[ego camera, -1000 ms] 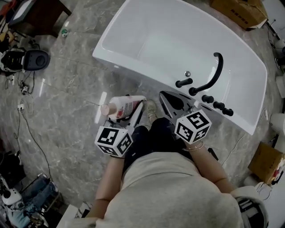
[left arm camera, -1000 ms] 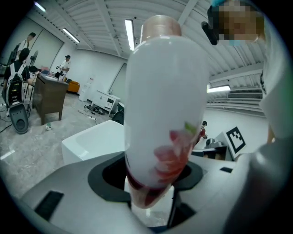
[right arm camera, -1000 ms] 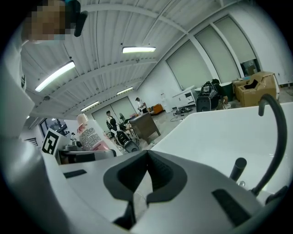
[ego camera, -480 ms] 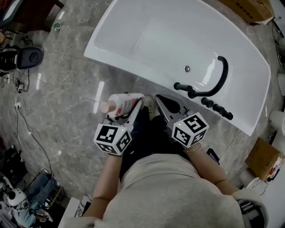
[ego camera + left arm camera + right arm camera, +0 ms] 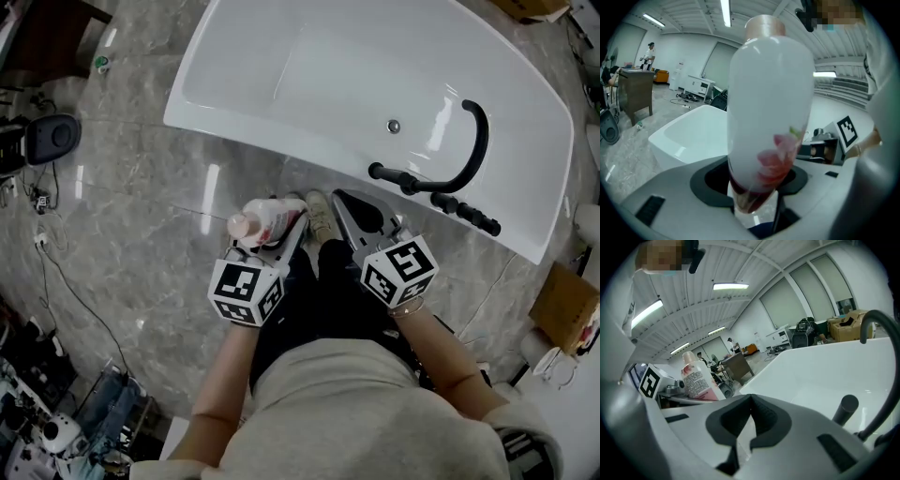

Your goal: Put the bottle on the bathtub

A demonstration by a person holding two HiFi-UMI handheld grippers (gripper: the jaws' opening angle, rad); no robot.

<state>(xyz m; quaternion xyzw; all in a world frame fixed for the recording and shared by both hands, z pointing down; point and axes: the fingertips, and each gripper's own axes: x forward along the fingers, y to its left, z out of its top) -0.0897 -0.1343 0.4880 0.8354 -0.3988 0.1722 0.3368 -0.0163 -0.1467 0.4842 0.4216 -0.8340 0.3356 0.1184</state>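
A white bottle [image 5: 267, 219] with a pinkish cap and red flower print lies across the jaws of my left gripper [image 5: 281, 228], which is shut on it. In the left gripper view the bottle [image 5: 771, 108] fills the middle, cap up. The white bathtub [image 5: 281, 131] lies ahead, its near rim just beyond both grippers, with a black faucet [image 5: 459, 159] on its right part. My right gripper [image 5: 354, 214] is shut and holds nothing; in its own view the pads meet at the gripper [image 5: 751, 423], with the bottle [image 5: 696, 376] off to the left and the bathtub [image 5: 820, 376] ahead.
Grey marble floor surrounds the tub. A black device [image 5: 52, 141] and cables lie at the left, a cardboard box [image 5: 562, 305] at the right. My shoes [image 5: 319, 214] stand between the grippers. A brown desk [image 5: 635, 91] and people stand far back in the room.
Both grippers have sunk and drawn slightly closer to the tub's near rim. The left gripper still holds the bottle; the right stays shut.
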